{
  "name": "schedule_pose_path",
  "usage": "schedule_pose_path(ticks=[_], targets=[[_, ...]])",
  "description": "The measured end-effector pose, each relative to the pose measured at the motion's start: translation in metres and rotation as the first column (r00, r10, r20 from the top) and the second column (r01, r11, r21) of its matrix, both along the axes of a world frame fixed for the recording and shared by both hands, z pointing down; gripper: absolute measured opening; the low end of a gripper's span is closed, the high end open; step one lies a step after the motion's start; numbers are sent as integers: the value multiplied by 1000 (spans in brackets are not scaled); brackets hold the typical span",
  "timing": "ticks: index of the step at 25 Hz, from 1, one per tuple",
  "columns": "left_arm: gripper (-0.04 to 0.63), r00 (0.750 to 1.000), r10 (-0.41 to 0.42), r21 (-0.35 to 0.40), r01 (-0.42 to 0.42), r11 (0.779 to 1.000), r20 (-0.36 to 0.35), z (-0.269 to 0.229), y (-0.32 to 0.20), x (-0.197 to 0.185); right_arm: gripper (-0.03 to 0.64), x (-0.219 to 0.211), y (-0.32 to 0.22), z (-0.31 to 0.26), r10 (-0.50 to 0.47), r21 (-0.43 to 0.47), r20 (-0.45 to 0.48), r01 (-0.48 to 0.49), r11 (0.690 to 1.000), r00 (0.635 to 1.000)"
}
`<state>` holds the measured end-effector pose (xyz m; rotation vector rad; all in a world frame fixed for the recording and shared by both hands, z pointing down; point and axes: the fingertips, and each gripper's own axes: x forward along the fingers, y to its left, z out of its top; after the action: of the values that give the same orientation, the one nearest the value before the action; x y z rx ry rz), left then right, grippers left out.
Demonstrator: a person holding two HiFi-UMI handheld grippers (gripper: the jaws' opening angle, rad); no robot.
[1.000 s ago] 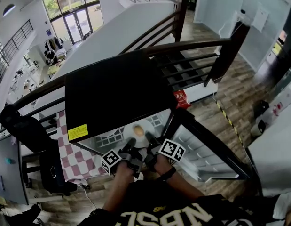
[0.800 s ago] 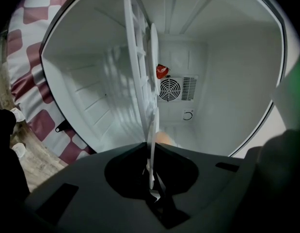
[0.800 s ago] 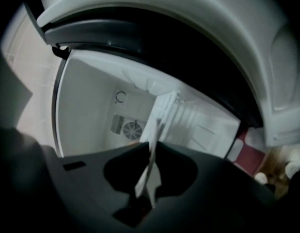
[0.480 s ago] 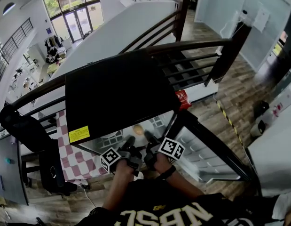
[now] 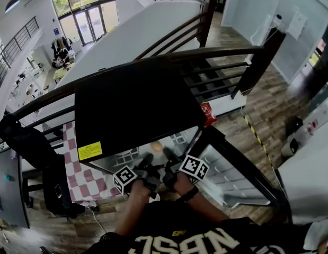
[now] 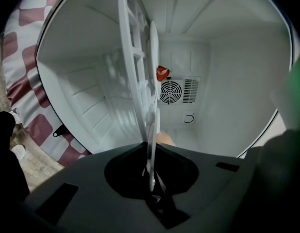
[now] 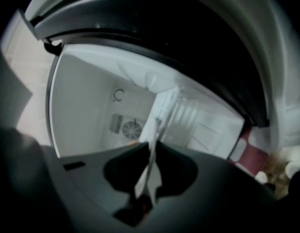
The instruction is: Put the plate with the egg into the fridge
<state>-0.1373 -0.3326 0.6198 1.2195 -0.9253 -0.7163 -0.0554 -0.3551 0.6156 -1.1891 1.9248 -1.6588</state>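
Head view — fridge (image 5: 132,105) open | plate (image 6: 153,52) with egg (image 5: 156,147) inside | left claw (image 6: 150,148), right claw (image 7: 152,147) pinch plate rim

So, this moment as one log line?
left gripper: shut on plate; right gripper: shut on plate; egg: on plate; plate: partly in fridge

One fridge (image 5: 132,105), with one shelf (image 6: 132,72) and one fan (image 6: 170,91) inside. One plate (image 6: 153,52), one egg (image 5: 157,147). Two grippers: left gripper (image 5: 147,157), right gripper (image 5: 167,153). Two marker cubes (image 5: 125,180). One checked cloth (image 5: 81,181). One red box (image 5: 206,112).
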Motion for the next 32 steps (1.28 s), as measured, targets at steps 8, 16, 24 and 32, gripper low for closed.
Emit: schedule_pose_path(ticks=[8, 16, 24, 32], targets=[[49, 997, 25, 78, -31, 996, 78, -9, 0, 2, 52, 0, 2, -7, -45, 70, -17, 46, 997, 999], [200, 985, 48, 165, -76, 983, 166, -21, 12, 0, 207, 1, 12, -10, -90, 114, -81, 99, 989, 993], [213, 939, 65, 225, -147, 963, 337, -30, 30, -1, 230, 10, 27, -17, -97, 162, -161, 124, 979, 982], [213, 850, 50, 260, -215, 942, 524, -27, 48, -1, 230, 23, 42, -15, -90, 197, -259, 144, 970, 962]])
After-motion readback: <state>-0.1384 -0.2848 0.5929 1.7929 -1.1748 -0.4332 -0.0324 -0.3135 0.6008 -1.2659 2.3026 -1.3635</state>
